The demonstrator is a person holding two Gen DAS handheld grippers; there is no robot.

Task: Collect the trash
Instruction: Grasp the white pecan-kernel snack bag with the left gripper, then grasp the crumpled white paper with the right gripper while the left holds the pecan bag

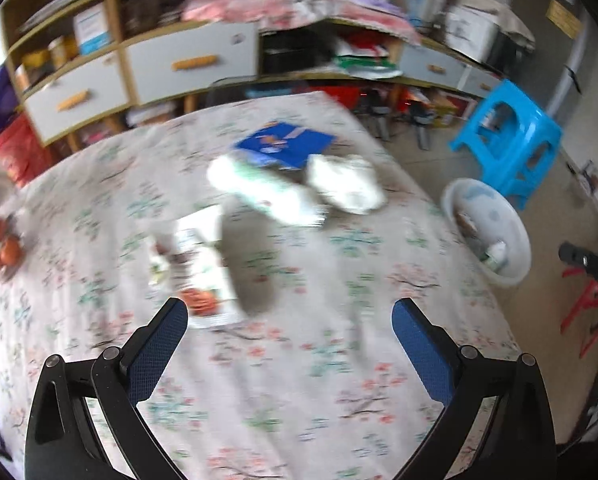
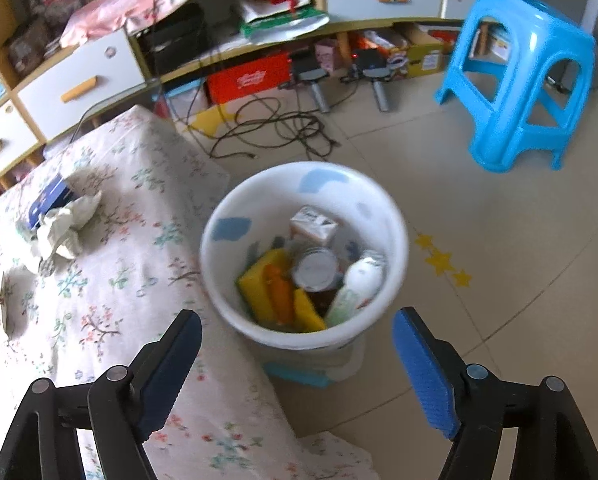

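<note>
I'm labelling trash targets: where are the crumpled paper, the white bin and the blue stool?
crumpled paper point(image 2: 65, 226), right wrist view, middle of the wad
white bin point(image 2: 395, 216), right wrist view, right rim
blue stool point(image 2: 533, 14), right wrist view, seat top

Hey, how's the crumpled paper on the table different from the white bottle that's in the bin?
The crumpled paper lies on the floral table; the white bottle is already in the bin on the floor. The paper is a wrinkled, shapeless wad; the bottle is smooth and cylindrical, leaning among other trash. Both are whitish, and neither is held: both claws are open.
</note>
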